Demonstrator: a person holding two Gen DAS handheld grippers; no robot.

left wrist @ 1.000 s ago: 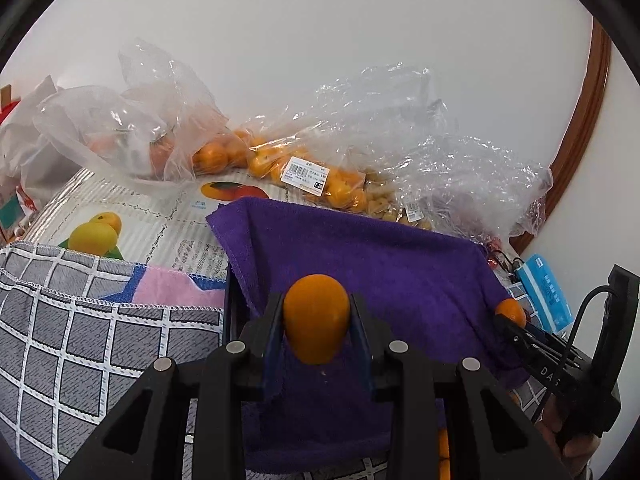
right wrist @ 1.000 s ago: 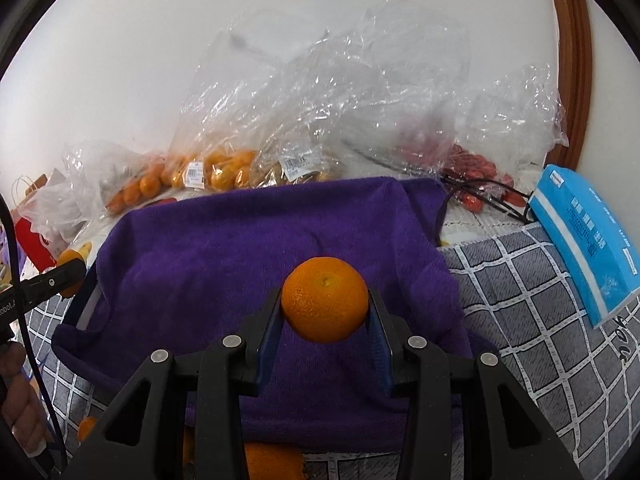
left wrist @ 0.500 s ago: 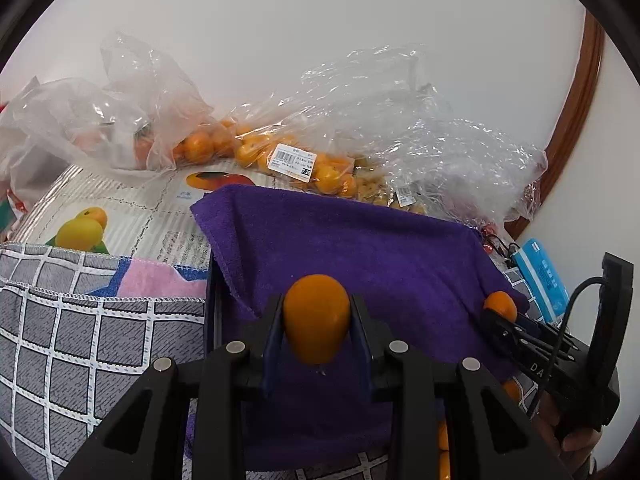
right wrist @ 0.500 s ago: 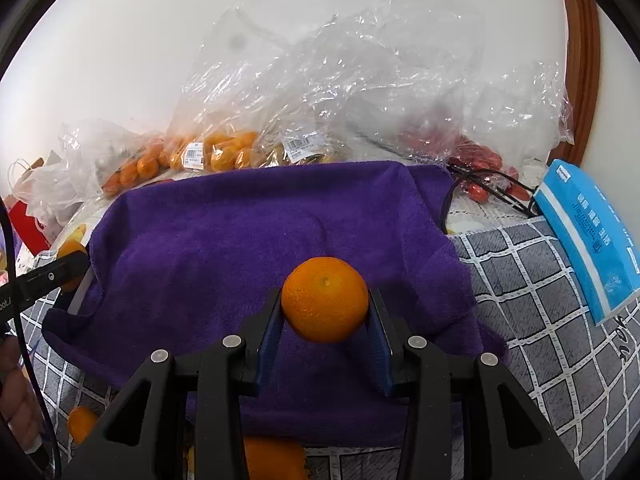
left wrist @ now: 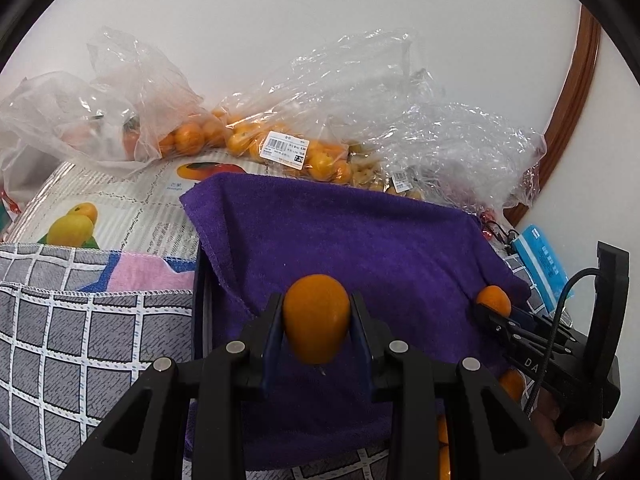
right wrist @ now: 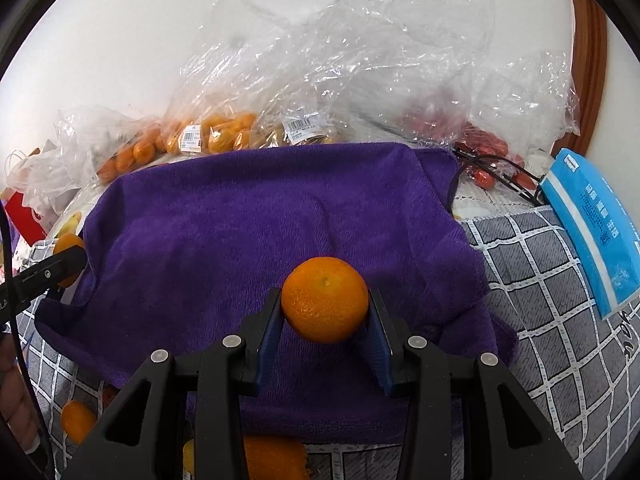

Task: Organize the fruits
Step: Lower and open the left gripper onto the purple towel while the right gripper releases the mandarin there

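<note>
An oval orange fruit (left wrist: 316, 318) is clamped between the jaws of the left gripper (left wrist: 316, 320), held above a purple towel (left wrist: 360, 248). A round orange (right wrist: 325, 305) is clamped likewise in the jaws of the right gripper (right wrist: 325, 312), over the same towel. Clear plastic bags of small oranges (left wrist: 240, 140) are piled against the white wall behind. A grey checked cloth (right wrist: 560, 300) is spread beneath the towel, and a blue packet (right wrist: 592, 224) lies on it at the right. A loose orange (right wrist: 78, 420) lies near the towel's front left edge.
</note>
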